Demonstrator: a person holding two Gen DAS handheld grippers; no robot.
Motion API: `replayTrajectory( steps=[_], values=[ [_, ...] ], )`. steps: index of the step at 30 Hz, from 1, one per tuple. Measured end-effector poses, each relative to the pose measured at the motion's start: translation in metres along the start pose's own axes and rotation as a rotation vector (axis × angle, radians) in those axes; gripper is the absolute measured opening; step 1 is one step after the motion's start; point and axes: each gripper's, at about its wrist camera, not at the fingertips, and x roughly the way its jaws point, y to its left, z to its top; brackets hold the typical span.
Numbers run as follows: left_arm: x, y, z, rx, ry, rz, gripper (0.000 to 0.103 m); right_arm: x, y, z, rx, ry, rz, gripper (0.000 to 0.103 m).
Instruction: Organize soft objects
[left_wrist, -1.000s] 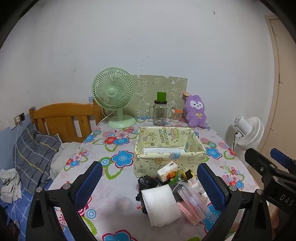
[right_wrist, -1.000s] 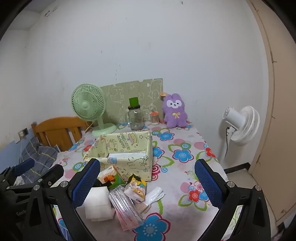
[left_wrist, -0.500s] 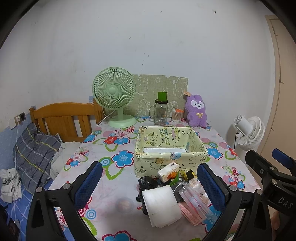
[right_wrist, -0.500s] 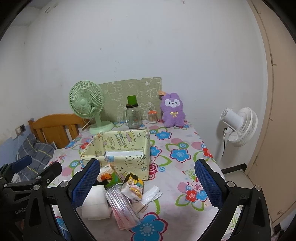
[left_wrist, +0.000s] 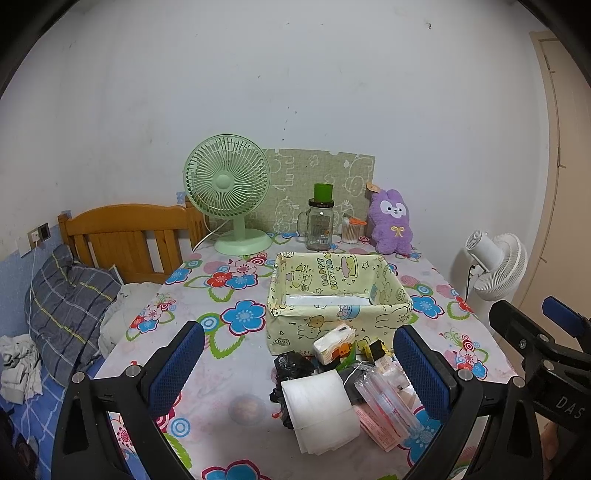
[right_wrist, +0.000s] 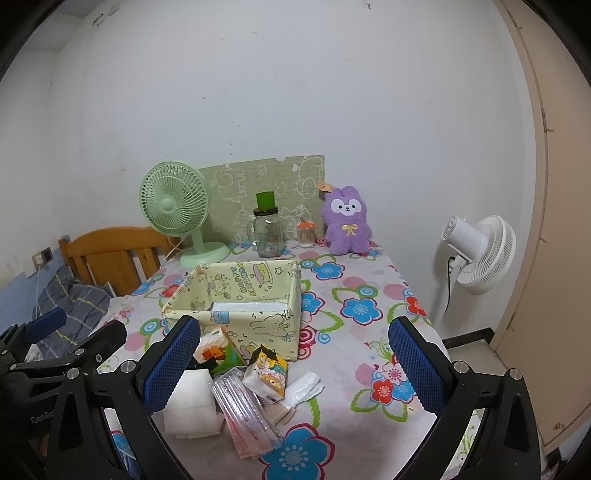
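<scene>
White walls enclose a table (left_wrist: 207, 291) under a floral cloth, with a bed at its left edge. Along the far edge, left to right, stand a green fan (left_wrist: 228, 188), a jar (left_wrist: 320, 225) and a purple plush (left_wrist: 392, 226); a white fan (left_wrist: 495, 263) stands on the floor past the right edge. A fabric bin (left_wrist: 338, 291) sits at the table's centre, open and holding only a flat white item. Near the front edge, just before the bin, lies the pile to be sorted: a black bag (left_wrist: 291, 365), a white roll (left_wrist: 319, 410), tissue packs (left_wrist: 334, 341) and a clear sleeve (left_wrist: 384, 397), touching or overlapping. Judged from this layout, the task is at its start: no pile item is in the bin. The next move calls for lowering one gripper over a single soft item, probably the roll or a pack, without dragging its neighbours. The left gripper (left_wrist: 295, 363) hovers above the front edge, level, jaws wide and empty, framing the pile. The right gripper (right_wrist: 293, 360) hovers beside it, also level, jaws wide and empty.
</scene>
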Motion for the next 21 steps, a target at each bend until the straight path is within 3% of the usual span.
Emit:
replayTrajectory(
  steps=[21],
  values=[
    [0.0003,0.0033,0.0044,-0.008,-0.005,-0.011,0.103,-0.0032,0.0039,0.0004,0.013,-0.009,-0.001,0.103]
  ],
)
